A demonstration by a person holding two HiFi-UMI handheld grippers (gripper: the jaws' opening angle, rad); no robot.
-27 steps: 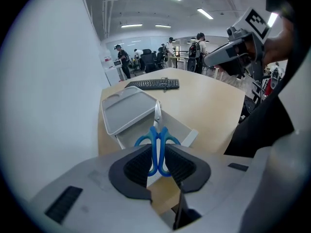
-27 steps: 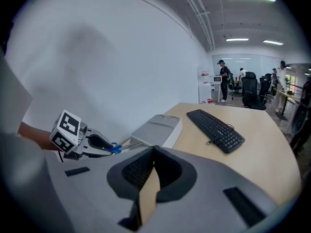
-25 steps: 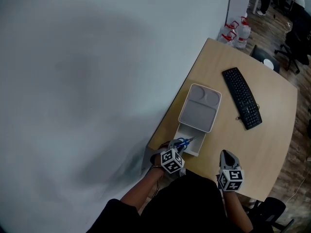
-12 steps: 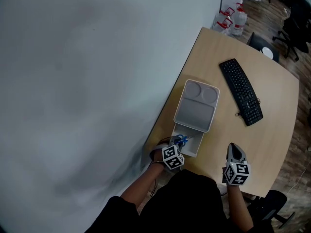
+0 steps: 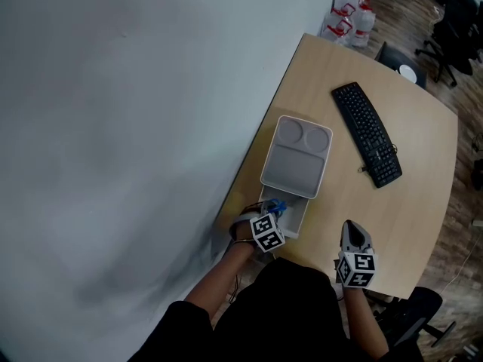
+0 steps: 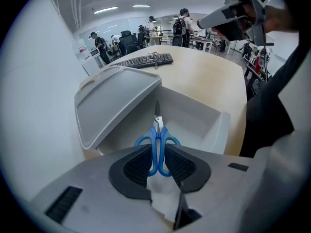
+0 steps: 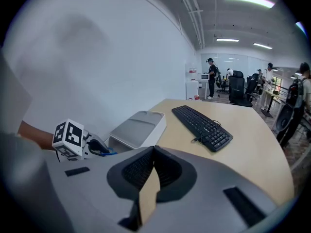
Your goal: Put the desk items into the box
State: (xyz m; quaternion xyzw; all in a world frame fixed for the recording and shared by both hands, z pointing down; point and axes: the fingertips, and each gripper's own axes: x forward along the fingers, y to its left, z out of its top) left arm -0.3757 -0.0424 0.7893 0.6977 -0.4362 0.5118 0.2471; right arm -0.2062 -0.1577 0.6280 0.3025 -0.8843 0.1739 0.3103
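Note:
A white box (image 5: 296, 223) lies on the wooden desk, its grey lid (image 5: 296, 157) slid back over the far part so the near end is uncovered. My left gripper (image 5: 272, 213) is at that near end, shut on blue-handled scissors (image 6: 158, 141). Their handles sit between the pads and the blades point down into the box (image 6: 214, 127), beside the lid (image 6: 114, 98). My right gripper (image 5: 353, 234) hovers over the desk near its front edge, to the right of the box. Its jaws (image 7: 153, 155) are shut with nothing between them.
A black keyboard (image 5: 366, 143) lies on the desk right of the box, also in the right gripper view (image 7: 201, 122). A plain wall runs along the desk's left side. Water jugs (image 5: 349, 17) and office chairs (image 5: 445, 29) stand beyond the far corner, with people further back.
The head view has shifted a little. My left gripper stays at the box's near end with the scissors. The right gripper keeps its place by the front edge.

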